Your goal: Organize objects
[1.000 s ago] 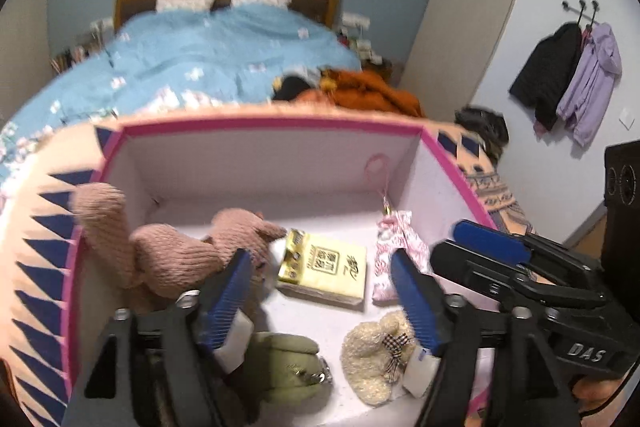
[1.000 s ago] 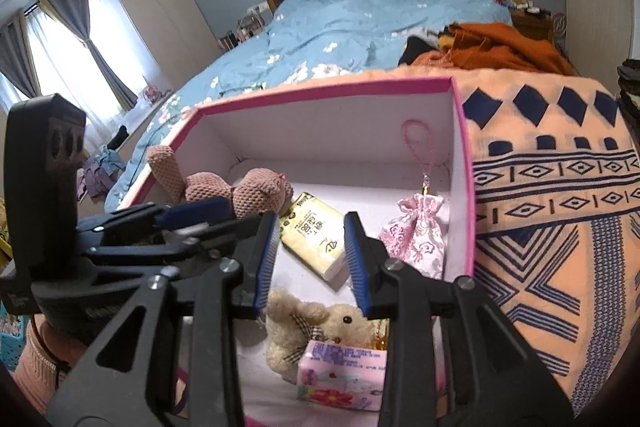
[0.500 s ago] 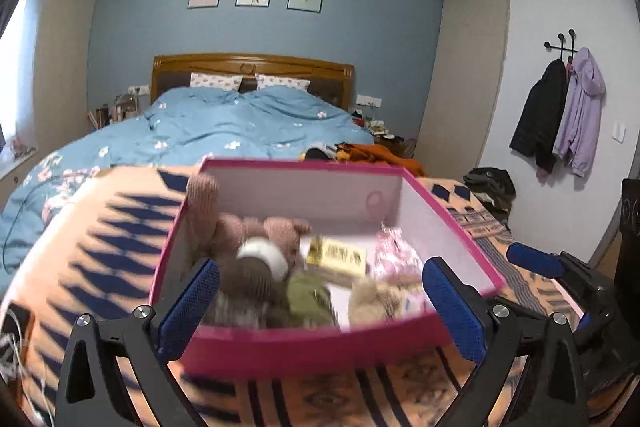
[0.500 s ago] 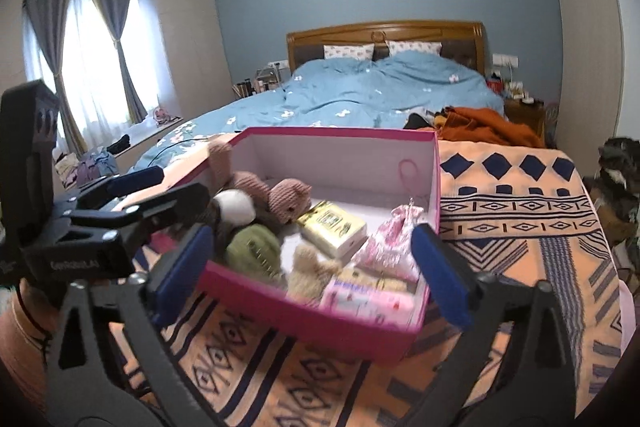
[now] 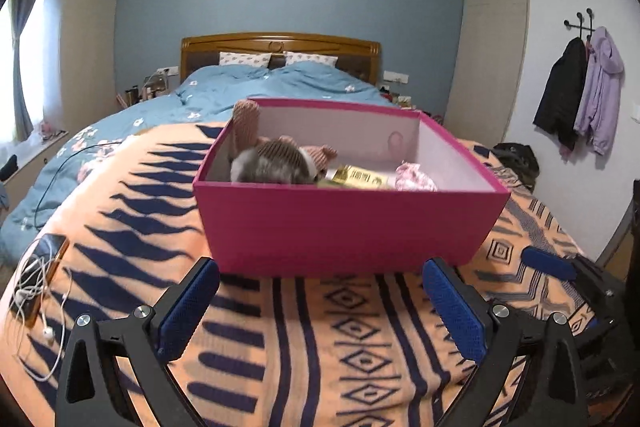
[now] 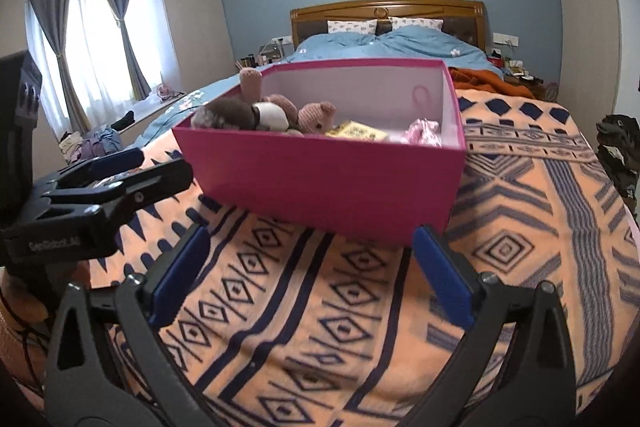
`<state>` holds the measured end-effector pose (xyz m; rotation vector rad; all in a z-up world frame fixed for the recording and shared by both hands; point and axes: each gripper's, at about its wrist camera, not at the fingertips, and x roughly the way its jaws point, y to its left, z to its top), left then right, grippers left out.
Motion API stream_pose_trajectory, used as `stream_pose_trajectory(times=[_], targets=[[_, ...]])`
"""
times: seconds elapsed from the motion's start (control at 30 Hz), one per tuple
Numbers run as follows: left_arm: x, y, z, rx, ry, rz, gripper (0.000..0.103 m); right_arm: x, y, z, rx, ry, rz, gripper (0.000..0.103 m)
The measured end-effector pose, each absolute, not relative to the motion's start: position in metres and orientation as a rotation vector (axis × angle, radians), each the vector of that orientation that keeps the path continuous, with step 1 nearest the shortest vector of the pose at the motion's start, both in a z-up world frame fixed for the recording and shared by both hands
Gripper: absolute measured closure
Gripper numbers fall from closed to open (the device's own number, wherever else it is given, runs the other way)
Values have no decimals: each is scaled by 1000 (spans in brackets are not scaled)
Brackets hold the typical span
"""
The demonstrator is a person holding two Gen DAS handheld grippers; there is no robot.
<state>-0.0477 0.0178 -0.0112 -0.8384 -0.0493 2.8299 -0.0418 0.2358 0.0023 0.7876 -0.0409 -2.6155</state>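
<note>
I hold my left hand-held gripper (image 5: 320, 311) and right hand-held gripper (image 6: 310, 275) wide and empty, short of the deep pink cardboard box (image 5: 348, 227) on the orange patterned blanket (image 5: 300, 347); the knitted plush toys (image 6: 276, 115) lie inside, so nothing seems left to grasp.
</note>
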Motion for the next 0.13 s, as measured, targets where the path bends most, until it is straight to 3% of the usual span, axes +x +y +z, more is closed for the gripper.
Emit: stream_pose_trajectory(times=[0.13], targets=[[-40,25,-17,-848,20,2856,0,-33,234,0,792,-38,-2624,1]])
